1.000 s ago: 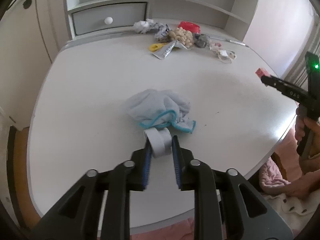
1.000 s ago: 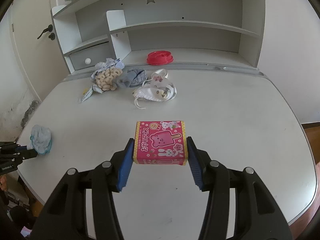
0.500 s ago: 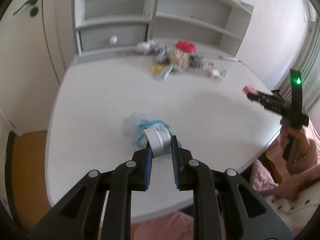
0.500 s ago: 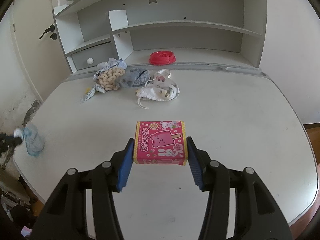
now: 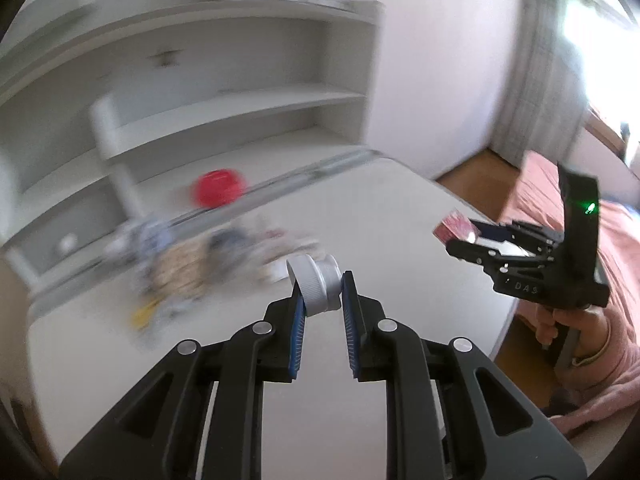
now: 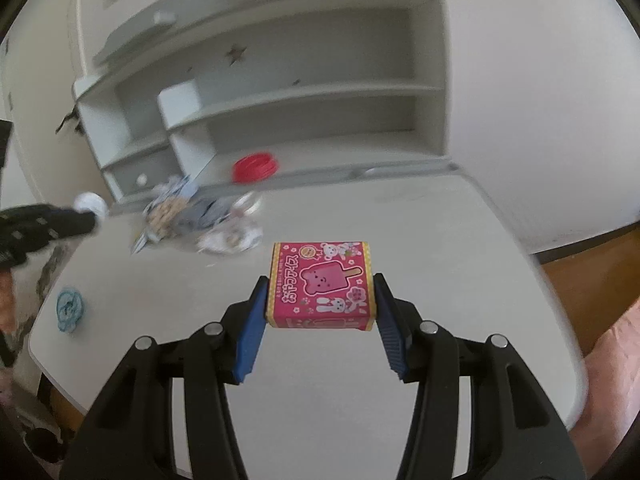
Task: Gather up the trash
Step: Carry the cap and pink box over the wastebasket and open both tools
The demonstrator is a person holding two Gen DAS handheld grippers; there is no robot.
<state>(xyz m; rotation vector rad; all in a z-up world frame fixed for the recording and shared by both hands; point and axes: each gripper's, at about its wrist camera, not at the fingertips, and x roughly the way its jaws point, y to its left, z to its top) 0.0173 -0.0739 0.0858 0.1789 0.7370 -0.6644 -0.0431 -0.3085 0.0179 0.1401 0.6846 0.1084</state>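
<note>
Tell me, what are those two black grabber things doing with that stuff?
A person is tidying trash off the white desk with a grabber in each hand. The left gripper pinches a small silver cap, held up in the air. The right gripper squeezes a pink ice-pop box. A pile of wrappers by the shelf, a red lid and a blue cloth are not yet picked up.

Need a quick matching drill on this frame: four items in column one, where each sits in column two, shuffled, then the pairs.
Column 1:
1. pink box
2. silver cap
3. red lid
4. blue cloth

Column 2:
A. on the desk near its left edge
B. clamped in the right gripper
C. on the shelf ledge at the back
D. clamped in the left gripper

Pairs: 1-B, 2-D, 3-C, 4-A
</note>
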